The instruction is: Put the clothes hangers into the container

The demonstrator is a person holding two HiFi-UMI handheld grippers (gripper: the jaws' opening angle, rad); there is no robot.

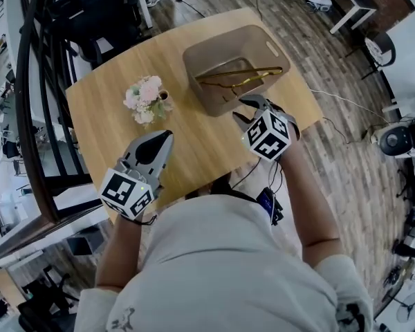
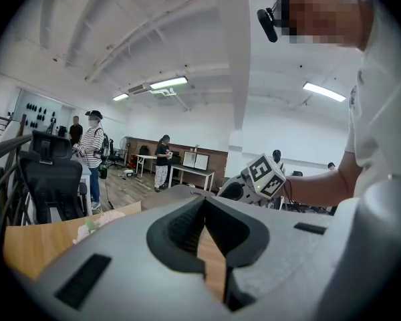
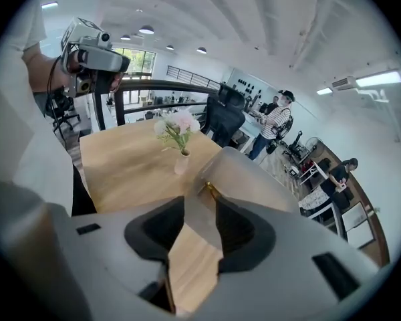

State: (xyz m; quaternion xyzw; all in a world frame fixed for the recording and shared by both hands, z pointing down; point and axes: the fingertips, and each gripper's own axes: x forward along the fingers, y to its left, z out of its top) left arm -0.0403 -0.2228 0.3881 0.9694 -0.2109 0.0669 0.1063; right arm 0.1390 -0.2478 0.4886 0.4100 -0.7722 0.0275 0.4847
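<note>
Head view: the gold clothes hangers (image 1: 241,75) are lying inside the taupe container (image 1: 214,101) on the wooden tabletop (image 1: 111,126), their long bars slanting up towards its far rim; a small vase of flowers (image 1: 146,97) is standing just beside the container; the right hand-held gripper (image 1: 247,109) is hovering at the container's near wall, and the left hand-held gripper (image 1: 162,138) is hanging over bare tabletop, well apart from both.

Left gripper view: its jaws are standing narrowly apart and holding nothing, only wood showing through the slit.

Right gripper view: its jaws are gaping wider, also holding nothing, with tabletop and container wall showing between them.

Likely risk: the right hand-held gripper is sitting so near the rim that a careless swing could be nudging the light container or tipping the vase; the slanting hangers could be riding up over the rim.

No brand or readable writing is showing; the cubes are carrying only black-and-white square markers.
</note>
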